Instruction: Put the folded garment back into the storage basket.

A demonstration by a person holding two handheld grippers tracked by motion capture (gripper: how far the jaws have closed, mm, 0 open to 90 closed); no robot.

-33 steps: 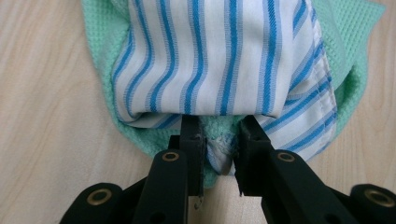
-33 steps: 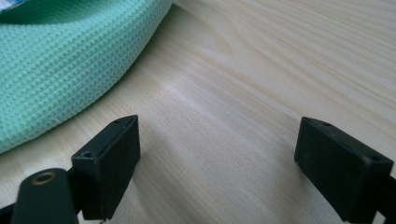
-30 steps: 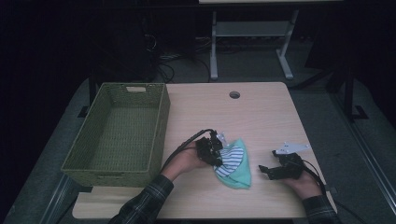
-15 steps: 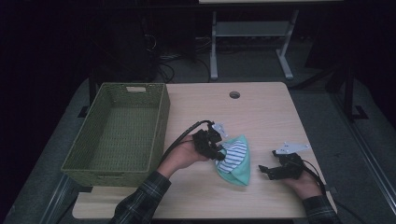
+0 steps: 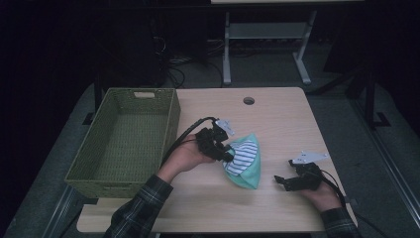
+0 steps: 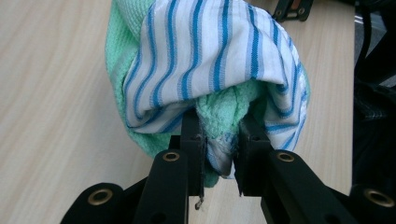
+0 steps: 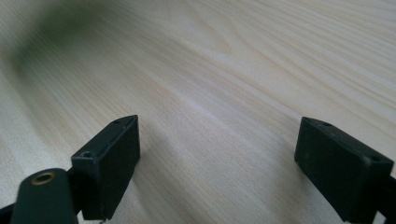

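Observation:
A bundle of cloth (image 5: 244, 159), a blue-striped white piece (image 6: 215, 56) wrapped with a mint-green towel (image 6: 126, 60), hangs from my left gripper (image 5: 227, 152) just above the middle of the wooden table (image 5: 277, 114). In the left gripper view my left gripper (image 6: 219, 154) is shut on a fold of the bundle, the two black jaws pinching it from both sides. My right gripper (image 5: 281, 180) rests near the table's front right, jaws wide apart. The right gripper view shows my right gripper (image 7: 217, 158) open over bare wood with nothing between its fingers.
A green woven basket (image 5: 171, 124) stands empty at the table's left side. A round cable hole (image 5: 248, 100) sits near the far edge. Beyond the table, a white stand (image 5: 267, 34) rises from a dark floor with cables.
My left gripper has lifted the cloth bundle off the table and carried it slightly leftward. The right gripper has stayed where it was.

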